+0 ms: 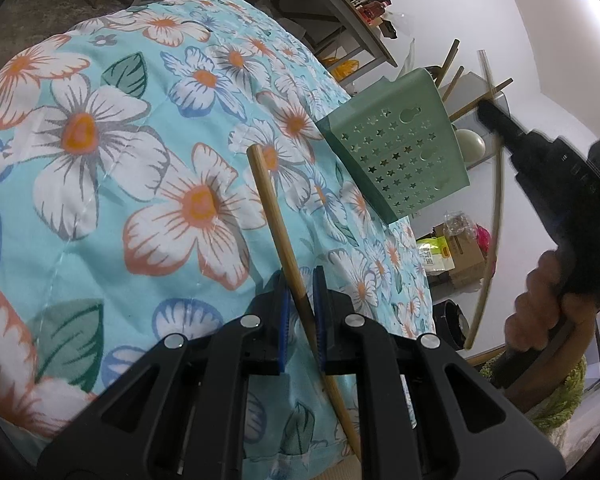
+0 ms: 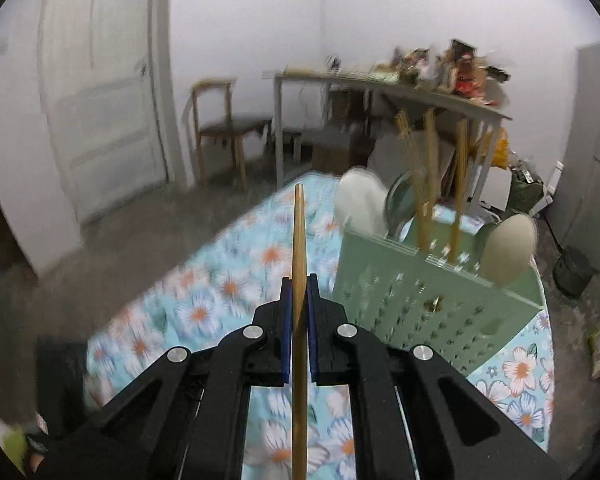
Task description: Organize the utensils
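Two slim tan bamboo chopsticks [image 1: 278, 232]

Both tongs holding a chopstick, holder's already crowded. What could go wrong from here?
1. The right tongs pinch their chopstick along its length, not across, so it may slip or swing on the way.
2. The green holder already has upright chopsticks and spoons; a new stick could catch on them or tip the light holder.
3. The left tongs hold their chopstick at a slant; it could snag the tablecloth.
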